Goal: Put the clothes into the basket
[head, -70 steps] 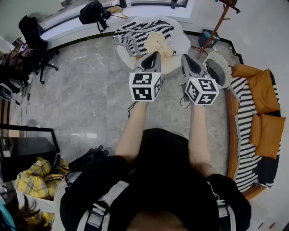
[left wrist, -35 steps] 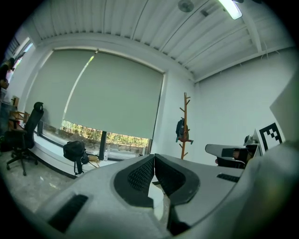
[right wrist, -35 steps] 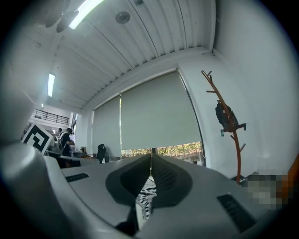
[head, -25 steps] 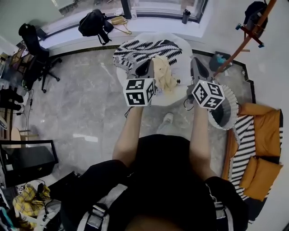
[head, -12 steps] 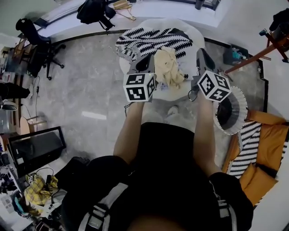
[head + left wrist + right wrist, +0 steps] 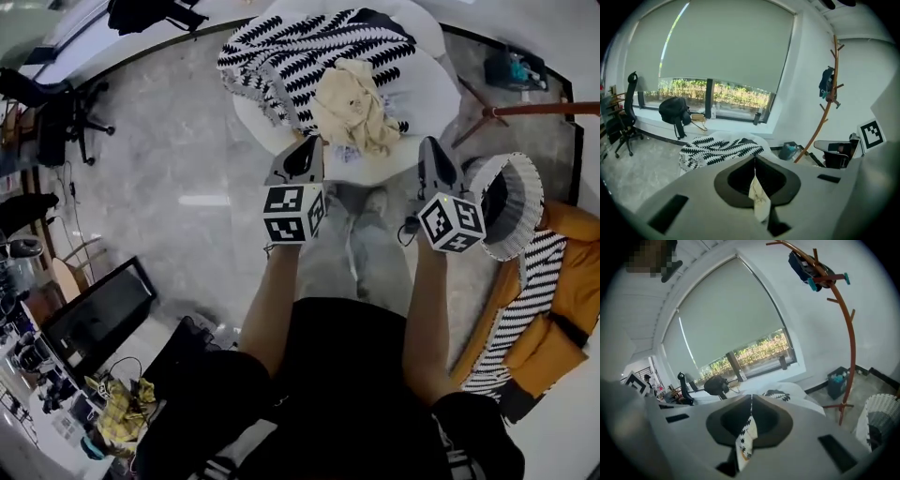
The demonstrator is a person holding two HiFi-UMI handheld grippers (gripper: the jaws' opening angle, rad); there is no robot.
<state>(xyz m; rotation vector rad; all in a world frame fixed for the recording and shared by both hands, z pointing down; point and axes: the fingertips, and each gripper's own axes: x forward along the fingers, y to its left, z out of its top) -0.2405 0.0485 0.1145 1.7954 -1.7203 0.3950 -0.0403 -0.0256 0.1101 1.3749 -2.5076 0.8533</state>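
Clothes are not yet in the white ribbed basket (image 6: 527,211) standing beside the round white table (image 6: 427,82). A soft black-and-white zigzag knit (image 6: 309,47) and a crumpled cream garment (image 6: 352,108) lie heaped on the tabletop. The left gripper (image 6: 309,145) and right gripper (image 6: 431,148) hover at its near edge, jaws pressed together, empty.

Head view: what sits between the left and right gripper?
In the head view, between the left gripper and right gripper: the white table's near rim with the cream garment's lower end, and farther down the person's shoes on the floor.
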